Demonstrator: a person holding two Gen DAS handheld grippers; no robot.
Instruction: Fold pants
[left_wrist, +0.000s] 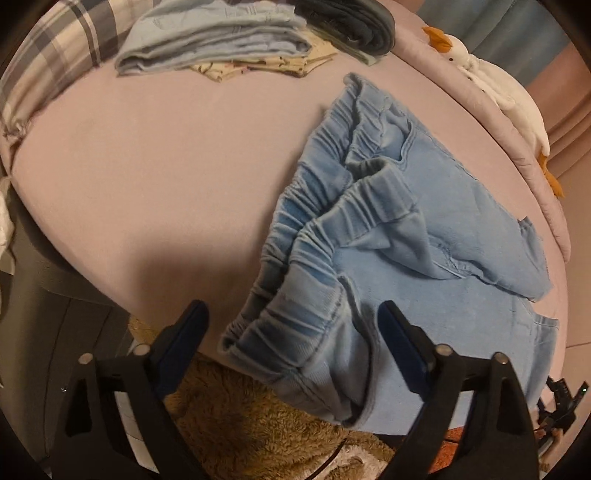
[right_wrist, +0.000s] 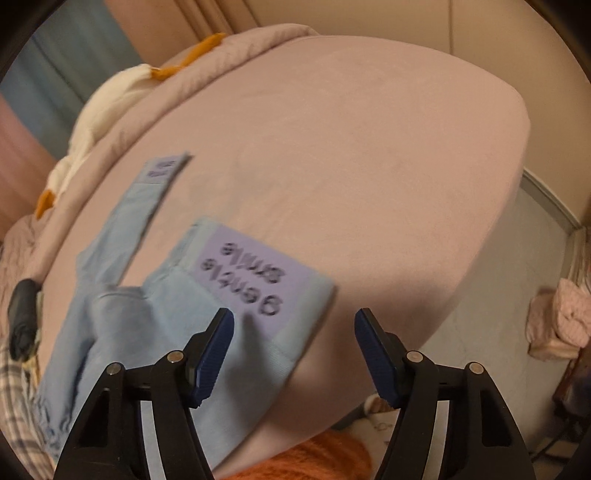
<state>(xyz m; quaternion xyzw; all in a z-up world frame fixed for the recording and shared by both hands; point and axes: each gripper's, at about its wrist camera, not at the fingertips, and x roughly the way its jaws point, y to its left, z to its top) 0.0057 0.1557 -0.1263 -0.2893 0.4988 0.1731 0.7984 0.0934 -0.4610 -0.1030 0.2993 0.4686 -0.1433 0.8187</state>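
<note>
Light blue pants (left_wrist: 424, 229) lie spread on a pink bed (left_wrist: 166, 166), their gathered elastic waistband (left_wrist: 295, 314) at the near edge. My left gripper (left_wrist: 293, 314) hovers over that waistband, its jaws wide apart on either side of the bunched cloth and not pressing it. In the right wrist view the pant legs (right_wrist: 122, 295) stretch away, and the nearer cuff carries a lilac patch with dark lettering (right_wrist: 258, 273). My right gripper (right_wrist: 293, 321) stands open just above that cuff's corner, gripping nothing.
Folded clothes (left_wrist: 221, 44) are stacked at the far end beside a plaid pillow (left_wrist: 55, 55). A white plush goose (left_wrist: 498, 88) lies along the rolled pink blanket. A brown fuzzy rug (left_wrist: 240, 424) and an orange one (right_wrist: 314, 458) lie below the bed's edge.
</note>
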